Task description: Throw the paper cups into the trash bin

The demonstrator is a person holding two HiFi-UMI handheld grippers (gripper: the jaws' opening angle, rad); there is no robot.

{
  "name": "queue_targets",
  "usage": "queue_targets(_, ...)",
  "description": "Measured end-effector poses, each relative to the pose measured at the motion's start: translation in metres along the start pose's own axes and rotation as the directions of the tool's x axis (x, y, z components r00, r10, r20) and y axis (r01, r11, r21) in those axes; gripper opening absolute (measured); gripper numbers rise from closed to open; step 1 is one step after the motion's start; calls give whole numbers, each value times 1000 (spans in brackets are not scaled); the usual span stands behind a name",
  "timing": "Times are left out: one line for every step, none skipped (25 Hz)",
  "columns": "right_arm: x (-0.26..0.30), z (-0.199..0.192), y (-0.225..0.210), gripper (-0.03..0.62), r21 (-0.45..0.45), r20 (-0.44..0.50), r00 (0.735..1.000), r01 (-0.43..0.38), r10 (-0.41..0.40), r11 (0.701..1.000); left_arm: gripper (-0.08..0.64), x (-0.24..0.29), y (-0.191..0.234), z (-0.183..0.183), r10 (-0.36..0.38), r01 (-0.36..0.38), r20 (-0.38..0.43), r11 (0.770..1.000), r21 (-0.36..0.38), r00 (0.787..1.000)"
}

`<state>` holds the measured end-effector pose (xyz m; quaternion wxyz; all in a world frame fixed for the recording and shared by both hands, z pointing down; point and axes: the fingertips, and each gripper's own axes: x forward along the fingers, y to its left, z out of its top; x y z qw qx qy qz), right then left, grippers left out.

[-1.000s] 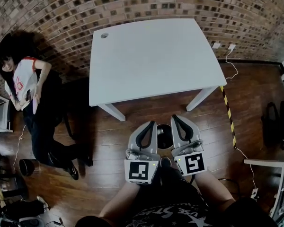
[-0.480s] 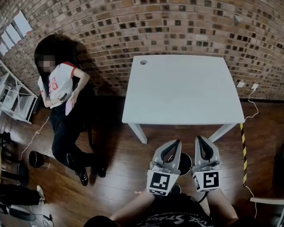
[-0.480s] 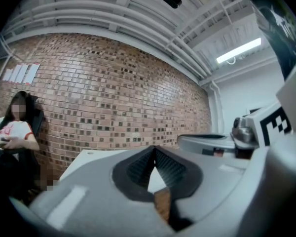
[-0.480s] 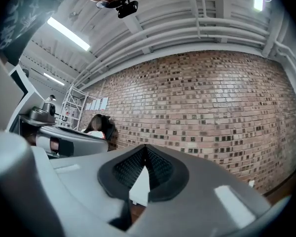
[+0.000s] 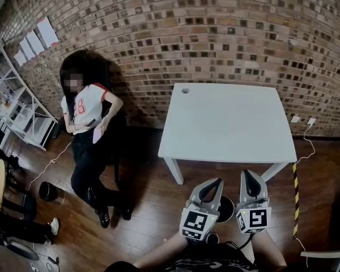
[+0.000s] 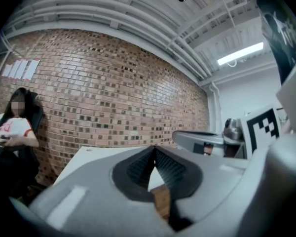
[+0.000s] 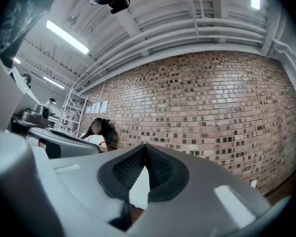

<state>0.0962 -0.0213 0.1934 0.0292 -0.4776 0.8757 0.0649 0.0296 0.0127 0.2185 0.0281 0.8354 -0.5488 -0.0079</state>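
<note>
Lifting since a second ago, the head view takes in more brick wall and the seated person, while the white table stays bare edge to edge. No paper cups show; likely they already lie in the dark trash bin on the floor off the table's near edge. Left gripper and right gripper flank it, jaws clenched, empty.

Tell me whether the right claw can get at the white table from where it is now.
Probably yes: the right claw, shut and empty, points toward the near edge of the white table, nothing standing between them.
</note>
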Motion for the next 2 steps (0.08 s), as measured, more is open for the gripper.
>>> queue_targets(-2,3,-4,7,6,-2,1000,8,-8,1000,5,1,-3,1,-2,2,-1,1000,-4,1000)
queue_targets(-5,5,-8,6,10,-3,1000,15,-15,1000,5,2,-5,2,-3,3,-3,1000,-8,1000)
